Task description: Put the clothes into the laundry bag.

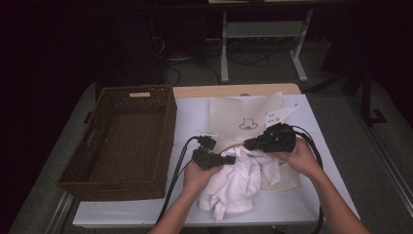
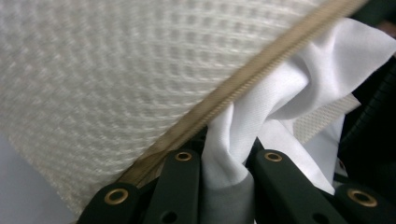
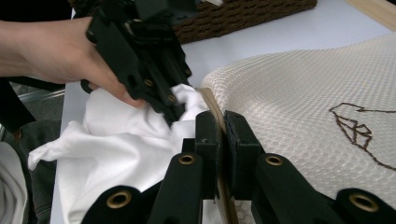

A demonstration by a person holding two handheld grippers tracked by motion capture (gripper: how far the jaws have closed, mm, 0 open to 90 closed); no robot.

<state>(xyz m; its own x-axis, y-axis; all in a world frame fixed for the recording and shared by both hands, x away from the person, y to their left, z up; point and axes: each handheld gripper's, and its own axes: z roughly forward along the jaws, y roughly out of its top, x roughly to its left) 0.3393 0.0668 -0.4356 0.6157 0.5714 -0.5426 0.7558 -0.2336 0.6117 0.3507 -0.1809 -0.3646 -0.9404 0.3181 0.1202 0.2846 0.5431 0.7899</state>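
Observation:
A white garment (image 1: 238,187) lies crumpled at the front of the table, partly tucked under a cream mesh bag (image 1: 243,117) with a tan trimmed edge and a small embroidered figure. My left gripper (image 1: 233,158) is shut on a fold of the white garment (image 2: 299,84) right beside the bag's tan edge (image 2: 243,84); the fold is pinched between the two jaws of the left gripper (image 2: 227,158). My right gripper (image 1: 247,144) is shut on the bag's tan edge, its pads (image 3: 208,133) pressed together over the trim of the mesh bag (image 3: 299,93). The left gripper (image 3: 175,114) sits just beyond it on the garment (image 3: 121,140).
A dark brown wicker basket (image 1: 168,136) stands on the left of the white table (image 1: 302,195); nothing shows inside it. Black cables trail from both grippers toward the front edge. A table leg frame stands on the floor beyond the far edge.

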